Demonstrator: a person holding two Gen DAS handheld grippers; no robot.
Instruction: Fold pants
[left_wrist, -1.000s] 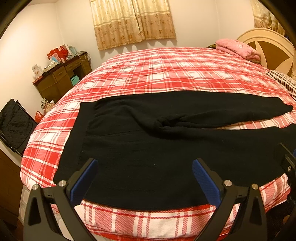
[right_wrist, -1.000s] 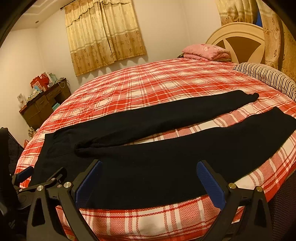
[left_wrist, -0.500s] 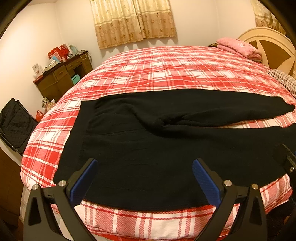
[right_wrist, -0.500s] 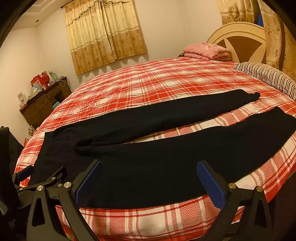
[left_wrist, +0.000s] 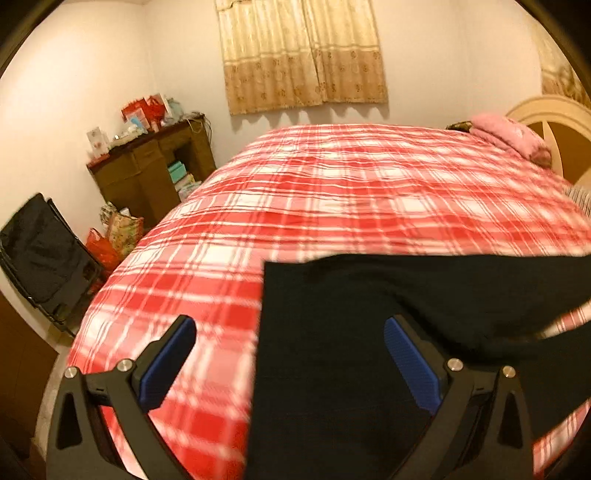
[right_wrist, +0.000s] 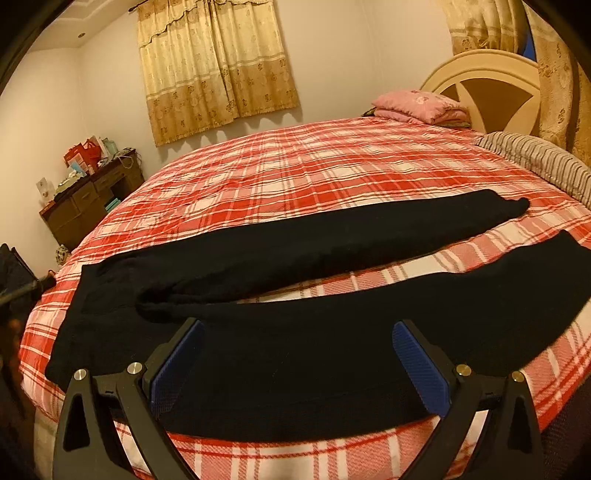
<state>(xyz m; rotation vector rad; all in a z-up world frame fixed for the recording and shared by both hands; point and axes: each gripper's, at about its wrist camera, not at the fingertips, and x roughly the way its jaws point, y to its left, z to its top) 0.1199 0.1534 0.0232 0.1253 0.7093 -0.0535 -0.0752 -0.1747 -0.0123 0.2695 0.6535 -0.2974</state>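
Observation:
Black pants (right_wrist: 295, 251) lie flat on a red plaid bed (right_wrist: 295, 166), waist at the left and both legs spread apart toward the right. My right gripper (right_wrist: 299, 328) is open, low over the near leg by the bed's front edge, with nothing between its fingers. In the left wrist view, the waistband end of the pants (left_wrist: 369, 295) fills the right half. My left gripper (left_wrist: 290, 328) is open and straddles the waistband's left edge: its right finger (left_wrist: 410, 365) is over the black cloth, its left finger (left_wrist: 166, 365) over bare bedspread. The left wrist view is blurred.
A brown dresser (left_wrist: 147, 173) with clutter on top stands against the far left wall, bags on the floor beside it. A black case (left_wrist: 40, 254) leans at the left. A folded pink blanket (right_wrist: 421, 105), a striped pillow (right_wrist: 535, 158) and the headboard (right_wrist: 487, 88) are at the right.
My left gripper has swung left and come closer to the waistband end, so the pants now sit right of centre. The right gripper has barely moved. Both stay open.

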